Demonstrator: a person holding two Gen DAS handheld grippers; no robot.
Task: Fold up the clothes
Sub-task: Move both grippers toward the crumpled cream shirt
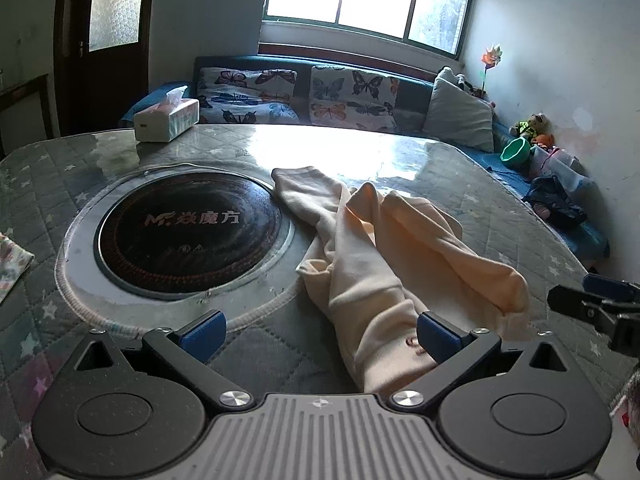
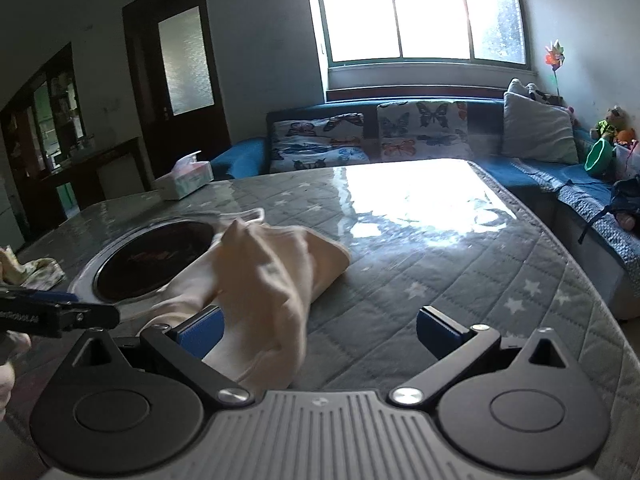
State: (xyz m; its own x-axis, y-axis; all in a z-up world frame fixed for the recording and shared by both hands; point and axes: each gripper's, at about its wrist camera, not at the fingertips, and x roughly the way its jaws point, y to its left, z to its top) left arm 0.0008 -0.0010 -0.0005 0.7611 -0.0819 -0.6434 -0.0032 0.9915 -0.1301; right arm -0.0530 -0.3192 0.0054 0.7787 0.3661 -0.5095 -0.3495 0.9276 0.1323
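One cream garment (image 1: pixel 384 256) lies crumpled between two claws, left (image 1: pixel 320 334) and right (image 2: pixel 320 334), both spread apart.

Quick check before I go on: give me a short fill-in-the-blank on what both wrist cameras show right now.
1. The cream garment lies crumpled, partly over the round black ____ set into the table.
2. Both the left tool and the right tool are ____.
3. The tissue box stands on the table's ____ edge.

Missing words: cooktop; open; far
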